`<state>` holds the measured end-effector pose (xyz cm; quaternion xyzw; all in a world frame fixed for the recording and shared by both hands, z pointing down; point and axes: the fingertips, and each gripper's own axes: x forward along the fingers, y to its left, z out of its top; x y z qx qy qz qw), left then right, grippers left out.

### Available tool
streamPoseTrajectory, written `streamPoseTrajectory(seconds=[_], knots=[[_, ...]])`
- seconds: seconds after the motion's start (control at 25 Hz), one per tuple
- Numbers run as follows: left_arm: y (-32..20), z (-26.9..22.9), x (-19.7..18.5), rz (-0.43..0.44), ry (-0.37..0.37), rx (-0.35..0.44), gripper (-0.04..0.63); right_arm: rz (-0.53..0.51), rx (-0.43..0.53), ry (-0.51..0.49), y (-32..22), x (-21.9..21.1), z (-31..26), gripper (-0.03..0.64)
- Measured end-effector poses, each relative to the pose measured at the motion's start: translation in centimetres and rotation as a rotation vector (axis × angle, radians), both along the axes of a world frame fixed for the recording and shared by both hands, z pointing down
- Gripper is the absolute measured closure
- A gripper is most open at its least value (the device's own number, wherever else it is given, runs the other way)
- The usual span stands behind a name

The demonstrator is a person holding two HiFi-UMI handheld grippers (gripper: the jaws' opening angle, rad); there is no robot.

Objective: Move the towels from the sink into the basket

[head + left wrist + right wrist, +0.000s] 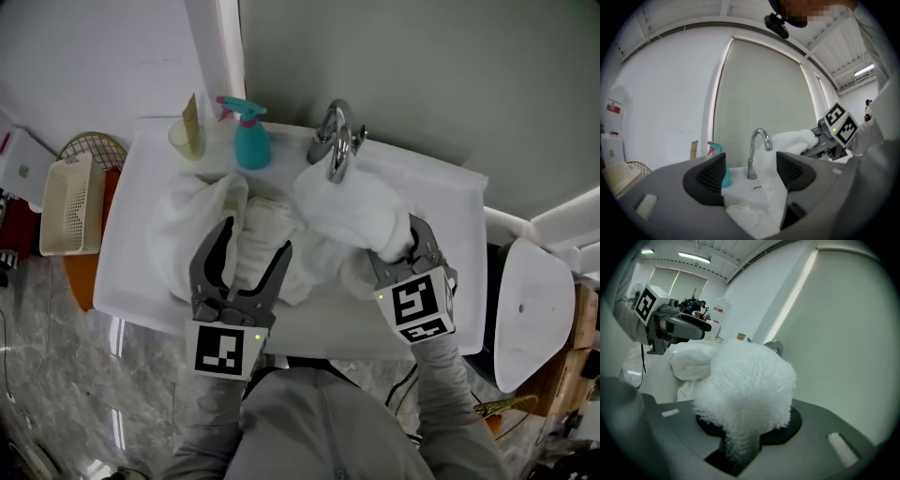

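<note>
Several white towels lie heaped in the white sink. My right gripper is shut on one fluffy white towel and holds it up beside the faucet. In the right gripper view that towel bulges out of the closed jaws and hides the fingertips. My left gripper is open above the towels at the sink's left, with nothing between its fingers. In the left gripper view the lifted towel hangs past the open jaws. The cream plastic basket stands left of the sink.
A teal spray bottle and a cup stand on the sink's back edge. A round wire basket sits behind the cream one. A white fixture stands right of the sink. Wall lies close behind.
</note>
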<state>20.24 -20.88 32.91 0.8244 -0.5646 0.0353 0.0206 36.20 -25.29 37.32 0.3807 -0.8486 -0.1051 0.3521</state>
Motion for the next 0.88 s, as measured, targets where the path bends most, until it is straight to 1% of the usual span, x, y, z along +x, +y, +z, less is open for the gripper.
streamPoseTrajectory(seconds=[0.24, 0.36, 0.56, 0.68, 0.88], knots=[[2.9, -1.0, -4.5, -0.160, -0.018, 0.026, 0.229, -0.170, -0.034, -0.020, 1.6, -5.6, 0.9, 0.479], [4.7, -1.2, -6.6, -0.217, -0.026, 0.032, 0.228, -0.239, -0.057, -0.033, 3.0, -8.6, 1.3, 0.477], [7.8, -1.6, -11.9, -0.320, -0.026, 0.047, 0.228, -0.367, -0.076, -0.009, 5.5, -15.1, 2.0, 0.477], [9.8, -2.1, -15.6, -0.364, -0.032, 0.056, 0.227, -0.415, -0.053, -0.012, 6.6, -19.4, 1.1, 0.477], [13.9, -3.0, -23.2, -0.425, -0.035, 0.077, 0.227, -0.438, 0.019, -0.037, 8.0, -27.3, -2.0, 0.477]])
